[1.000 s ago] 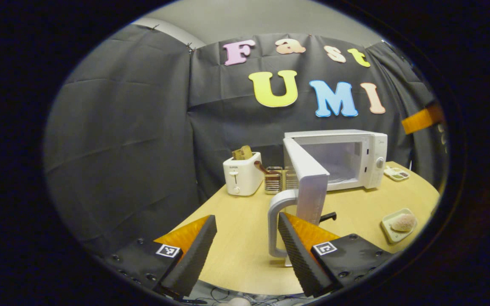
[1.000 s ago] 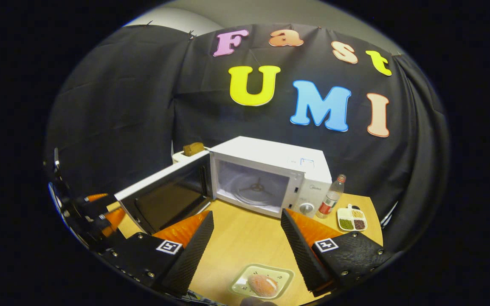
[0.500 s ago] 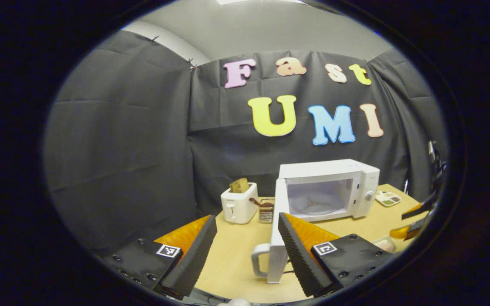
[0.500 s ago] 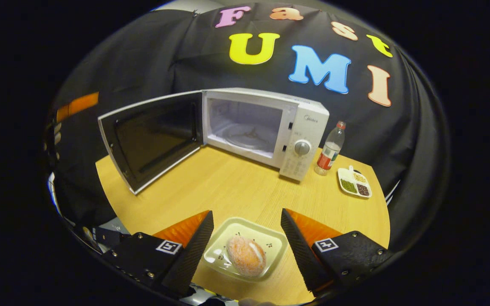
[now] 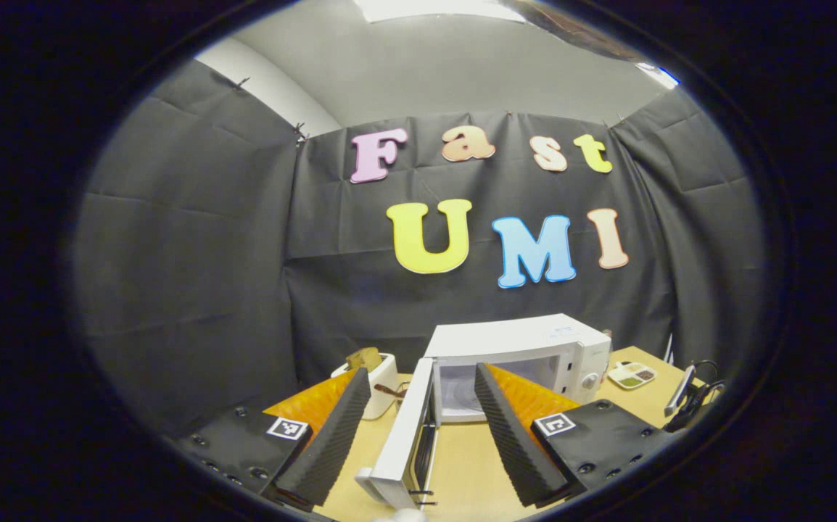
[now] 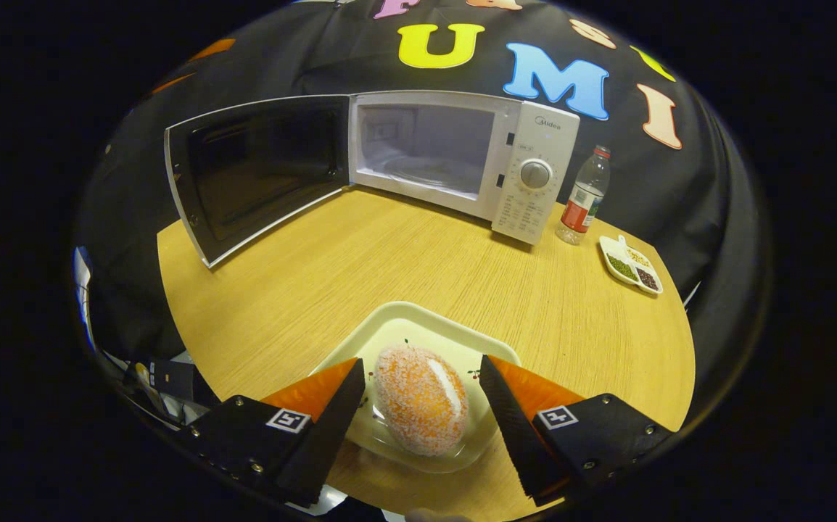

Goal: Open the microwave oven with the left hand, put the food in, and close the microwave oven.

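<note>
The round, orange sugar-crusted bun (image 6: 421, 399) sat in a pale square dish (image 6: 404, 326) at the near edge of the round wooden table (image 6: 360, 268). The right gripper (image 6: 418, 406) straddled it with jaws spread, evidently lining up a grasp. Beyond, the white microwave oven (image 6: 462, 156) stood with its door (image 6: 259, 170) swung wide for loading. The left gripper (image 5: 418, 424) hung released, well back.

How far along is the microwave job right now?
Done: the microwave door stands wide open. In hand: the right gripper, jaws open, straddles the food on its tray, not yet gripping. Left: lift the food into the microwave and close the door.
</note>
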